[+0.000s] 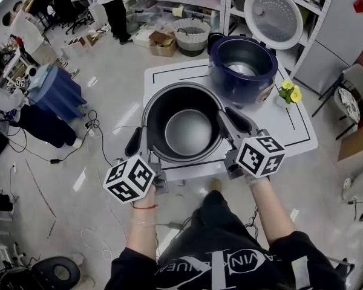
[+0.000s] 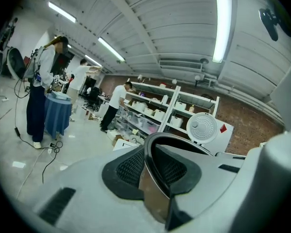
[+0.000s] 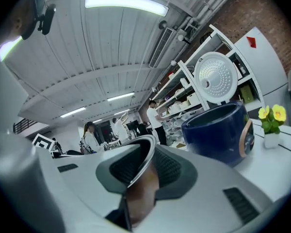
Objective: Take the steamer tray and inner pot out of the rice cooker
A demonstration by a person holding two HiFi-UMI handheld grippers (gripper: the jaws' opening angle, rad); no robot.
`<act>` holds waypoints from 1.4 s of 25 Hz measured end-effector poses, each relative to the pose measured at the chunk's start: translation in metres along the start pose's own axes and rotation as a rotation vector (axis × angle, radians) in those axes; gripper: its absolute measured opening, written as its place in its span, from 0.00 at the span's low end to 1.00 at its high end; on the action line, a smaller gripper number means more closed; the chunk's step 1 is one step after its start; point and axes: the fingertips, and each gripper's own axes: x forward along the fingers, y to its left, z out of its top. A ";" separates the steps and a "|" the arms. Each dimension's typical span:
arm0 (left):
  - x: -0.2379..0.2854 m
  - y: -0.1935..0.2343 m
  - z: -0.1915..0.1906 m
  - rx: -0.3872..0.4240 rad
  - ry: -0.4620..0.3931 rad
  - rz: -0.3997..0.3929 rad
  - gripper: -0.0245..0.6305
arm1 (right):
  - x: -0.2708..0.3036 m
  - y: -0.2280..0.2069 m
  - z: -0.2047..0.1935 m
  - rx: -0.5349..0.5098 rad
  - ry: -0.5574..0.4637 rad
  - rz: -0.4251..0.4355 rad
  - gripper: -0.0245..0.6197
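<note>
White square table with black border line [image 1: 297, 124] is seen on a pale glossy floor. Storage shelves are at 12 o'clock, a blue-draped round table [image 1: 55, 92] and people at 10 o'clock, and loose black cables [image 1: 92, 125] at 9 o'clock.

Dark round metal inner pot [image 1: 187, 132] is out of the navy-blue rice cooker [image 1: 242, 71], at 7 o'clock of it, over the table's near edge. Its rim is clamped at 9 o'clock by the left gripper [image 1: 139, 142] and at 3 o'clock by the right gripper [image 1: 230, 122], jaws partly closed with pads on both sides of the wall.

Pad contact is shown only in the gripper views, the layout only in the head view.

Small yellow flower pot [image 1: 288, 91] is just beside the cooker at 3 o'clock. Open floor is seen at 6 and 9 o'clock.
</note>
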 end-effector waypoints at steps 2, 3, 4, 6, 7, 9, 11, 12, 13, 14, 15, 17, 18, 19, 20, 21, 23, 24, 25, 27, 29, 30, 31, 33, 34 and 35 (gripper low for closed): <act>-0.004 0.007 -0.009 -0.007 0.014 0.012 0.14 | 0.000 0.000 -0.013 0.011 0.023 -0.001 0.17; -0.005 0.010 -0.013 -0.008 0.022 0.018 0.14 | 0.001 0.000 -0.019 0.016 0.033 -0.001 0.17; -0.006 0.014 -0.018 -0.007 0.029 0.024 0.14 | 0.002 -0.001 -0.025 0.020 0.043 -0.001 0.17; -0.008 0.021 -0.026 -0.012 0.041 0.038 0.14 | 0.003 -0.001 -0.037 0.027 0.060 0.003 0.17; -0.009 0.024 -0.030 -0.017 0.044 0.045 0.14 | 0.004 -0.001 -0.042 0.030 0.067 0.006 0.17; -0.010 0.030 -0.034 -0.024 0.047 0.058 0.14 | 0.006 -0.001 -0.051 0.036 0.079 0.011 0.17; -0.011 0.034 -0.038 -0.024 0.052 0.068 0.14 | 0.007 -0.001 -0.059 0.042 0.092 0.015 0.17; -0.012 0.036 -0.040 -0.024 0.056 0.073 0.14 | 0.007 -0.002 -0.063 0.045 0.100 0.016 0.17; -0.011 0.038 -0.042 -0.026 0.060 0.076 0.14 | 0.009 -0.002 -0.067 0.049 0.107 0.017 0.17; -0.011 0.041 -0.044 -0.031 0.063 0.078 0.14 | 0.010 -0.003 -0.071 0.054 0.114 0.016 0.17; -0.011 0.043 -0.046 -0.037 0.065 0.079 0.14 | 0.011 -0.004 -0.074 0.058 0.120 0.015 0.17; -0.010 0.047 -0.050 -0.048 0.067 0.079 0.14 | 0.014 -0.005 -0.080 0.062 0.134 0.015 0.17; -0.010 0.049 -0.051 -0.051 0.069 0.081 0.14 | 0.015 -0.005 -0.083 0.062 0.140 0.017 0.17; -0.010 0.051 -0.053 -0.053 0.072 0.084 0.14 | 0.016 -0.006 -0.085 0.063 0.146 0.019 0.17; -0.009 0.053 -0.055 -0.056 0.074 0.088 0.14 | 0.017 -0.006 -0.088 0.063 0.150 0.022 0.17; -0.009 0.054 -0.057 -0.058 0.076 0.090 0.14 | 0.018 -0.007 -0.089 0.065 0.152 0.023 0.16; -0.007 0.057 -0.060 -0.061 0.078 0.093 0.14 | 0.021 -0.009 -0.092 0.069 0.153 0.026 0.16; -0.006 0.058 -0.062 -0.063 0.079 0.094 0.14 | 0.022 -0.010 -0.094 0.069 0.154 0.027 0.16; -0.005 0.059 -0.063 -0.063 0.082 0.095 0.14 | 0.023 -0.010 -0.095 0.069 0.156 0.027 0.16; -0.004 0.062 -0.063 -0.063 0.088 0.097 0.14 | 0.025 -0.009 -0.097 0.066 0.160 0.026 0.16; -0.003 0.063 -0.062 -0.062 0.094 0.097 0.14 | 0.027 -0.010 -0.097 0.070 0.161 0.023 0.16; -0.001 0.063 -0.061 -0.062 0.095 0.097 0.14 | 0.028 -0.011 -0.097 0.072 0.162 0.022 0.16; 0.000 0.062 -0.061 -0.061 0.096 0.097 0.14 | 0.029 -0.012 -0.097 0.074 0.164 0.021 0.16; 0.001 0.063 -0.062 -0.062 0.095 0.095 0.13 | 0.030 -0.013 -0.099 0.077 0.168 0.023 0.16; 0.001 0.063 -0.062 -0.064 0.094 0.093 0.14 | 0.030 -0.014 -0.099 0.079 0.169 0.025 0.17; 0.002 0.063 -0.062 -0.065 0.093 0.092 0.13 | 0.030 -0.014 -0.099 0.079 0.169 0.028 0.17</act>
